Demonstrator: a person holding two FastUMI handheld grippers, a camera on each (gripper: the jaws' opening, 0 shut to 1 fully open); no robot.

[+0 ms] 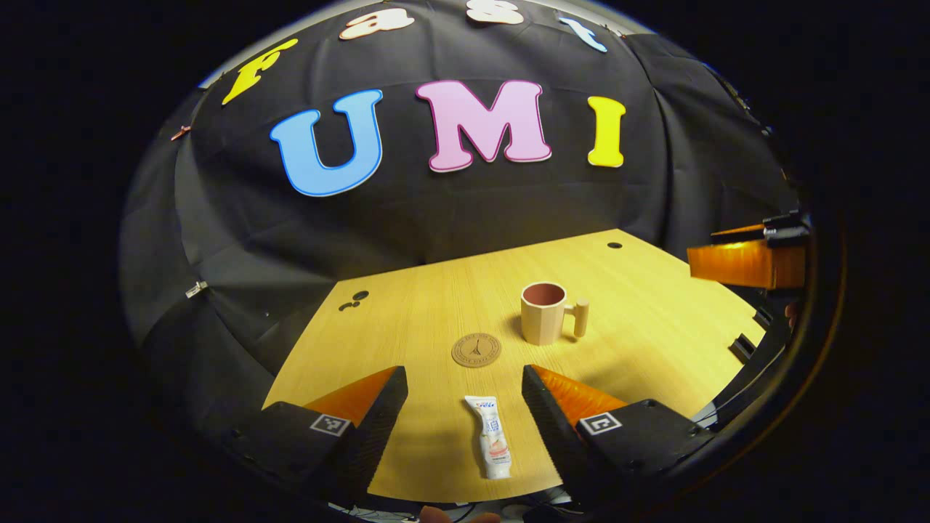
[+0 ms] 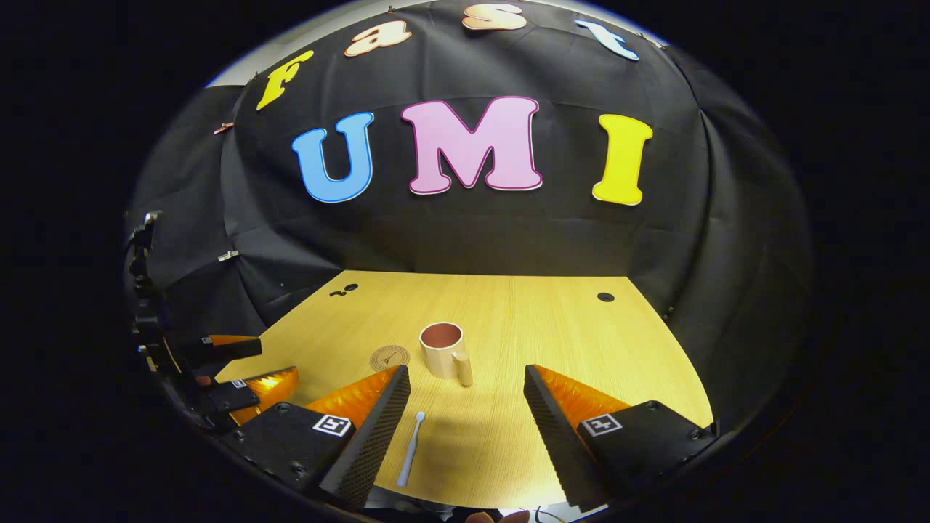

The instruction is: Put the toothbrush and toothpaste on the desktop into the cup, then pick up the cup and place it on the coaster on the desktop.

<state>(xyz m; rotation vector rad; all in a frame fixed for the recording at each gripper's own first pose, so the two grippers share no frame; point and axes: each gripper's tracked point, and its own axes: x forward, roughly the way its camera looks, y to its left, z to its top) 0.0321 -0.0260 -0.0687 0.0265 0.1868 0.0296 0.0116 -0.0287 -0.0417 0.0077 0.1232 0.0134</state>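
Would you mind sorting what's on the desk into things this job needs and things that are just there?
For the job:
- toothpaste, lying between the open left gripper fingers
- toothbrush, lying by the open right gripper
- cup, upright and empty
- coaster, bare, beside the cup

Just there:
- desk holes
- wall clips

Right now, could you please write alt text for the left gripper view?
The open left gripper hovers above a white toothpaste tube lying on the light wooden desktop. Beyond it lie a round brown coaster and, to its right, an empty beige cup with a handle.
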